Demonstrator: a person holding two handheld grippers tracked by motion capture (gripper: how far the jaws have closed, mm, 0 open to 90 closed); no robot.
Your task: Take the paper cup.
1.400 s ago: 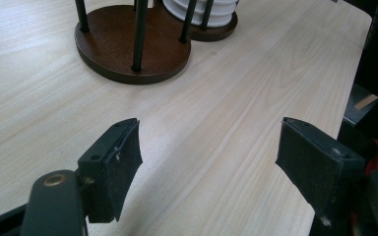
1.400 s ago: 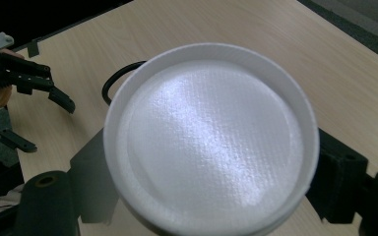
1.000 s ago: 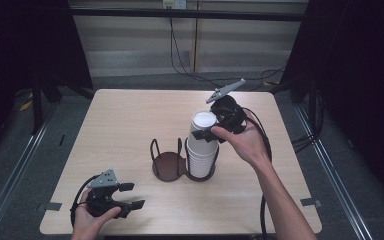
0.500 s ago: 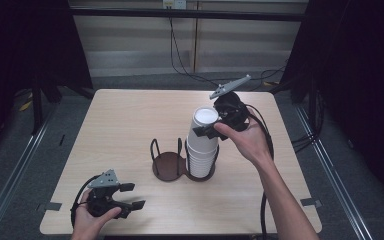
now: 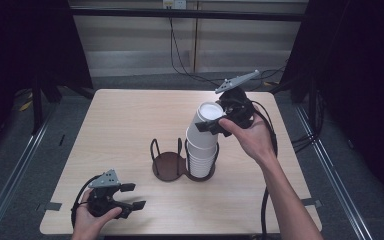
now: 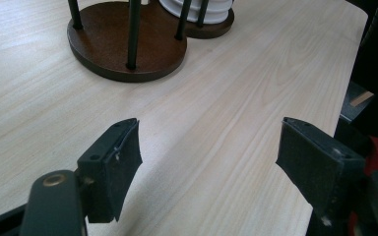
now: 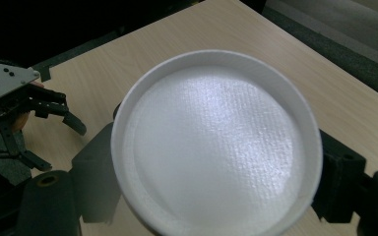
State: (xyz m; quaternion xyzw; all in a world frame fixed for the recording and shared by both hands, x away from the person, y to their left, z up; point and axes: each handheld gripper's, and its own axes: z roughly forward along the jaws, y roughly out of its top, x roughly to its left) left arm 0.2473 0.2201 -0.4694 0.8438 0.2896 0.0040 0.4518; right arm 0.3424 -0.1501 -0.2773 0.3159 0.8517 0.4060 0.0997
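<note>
My right tool (image 5: 219,123) grips the top white foam cup (image 5: 205,124) – upside-down, atop the stack in the dark wooden holder (image 5: 172,166). Left tool (image 5: 130,196) w/ pads apart, nothing between, over worktop (image 5: 125,125).

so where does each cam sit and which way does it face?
High view: above the person's side, facing forward and down at the table; both forearms, left gripper, right gripper.
Left gripper view: on the left gripper, low, facing along its open jaws towards the holder.
Right gripper view: on the right gripper, facing down on the cup in its jaws.
Shared: the high and left gripper views both show the holder and stack.
</note>
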